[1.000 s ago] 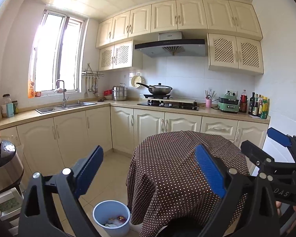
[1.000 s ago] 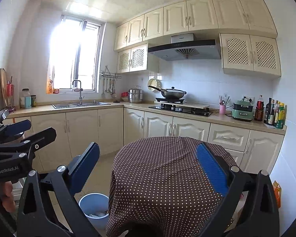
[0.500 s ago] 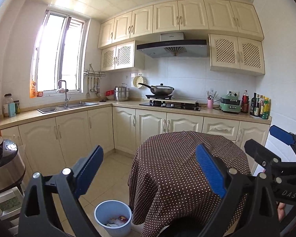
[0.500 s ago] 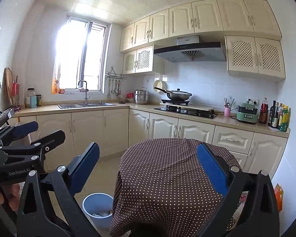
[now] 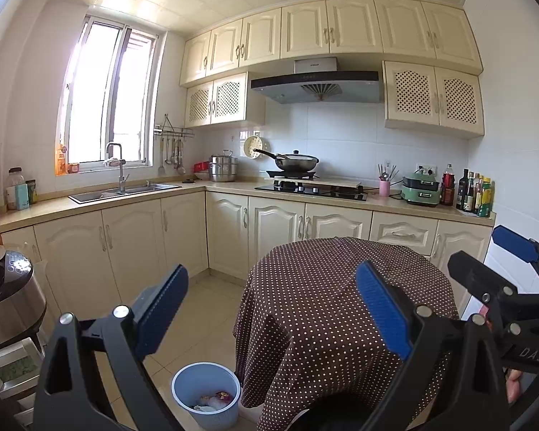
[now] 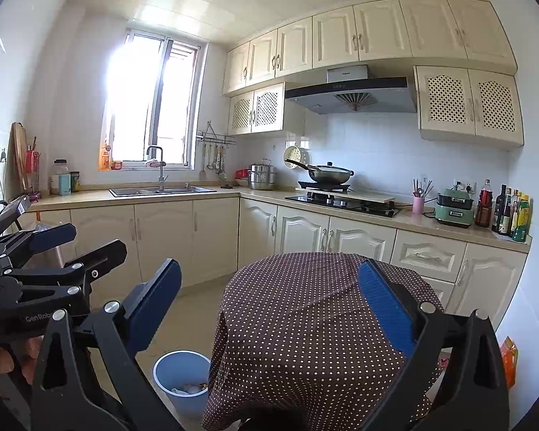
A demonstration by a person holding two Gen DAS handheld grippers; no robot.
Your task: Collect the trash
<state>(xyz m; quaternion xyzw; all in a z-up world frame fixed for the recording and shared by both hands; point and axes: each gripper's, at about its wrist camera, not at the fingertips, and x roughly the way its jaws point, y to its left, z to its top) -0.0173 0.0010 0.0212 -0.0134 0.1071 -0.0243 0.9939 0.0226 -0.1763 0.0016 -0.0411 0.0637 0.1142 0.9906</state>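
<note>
A light blue waste bin [image 5: 204,398] stands on the floor at the left foot of a round table [image 5: 341,287] draped in a brown polka-dot cloth. Wrappers and scraps lie inside it. My left gripper [image 5: 271,309] hangs open above the near side of the table, nothing between its blue pads. The right gripper [image 5: 488,255] shows at the right edge, also open. In the right wrist view my right gripper [image 6: 269,307] is open over the same table [image 6: 323,305], with the bin [image 6: 181,377] at lower left and the left gripper [image 6: 90,240] beside it.
Cream cabinets and a counter run along the back and left, with a sink [image 5: 122,190], a hob with a wok [image 5: 298,161] and bottles [image 5: 474,194]. A steel appliance [image 5: 10,301] stands at the left. An orange packet [image 6: 508,359] lies by the right wall.
Both views have drifted a little, and more ceiling shows in the right wrist view. Both grippers stay open and hold nothing.
</note>
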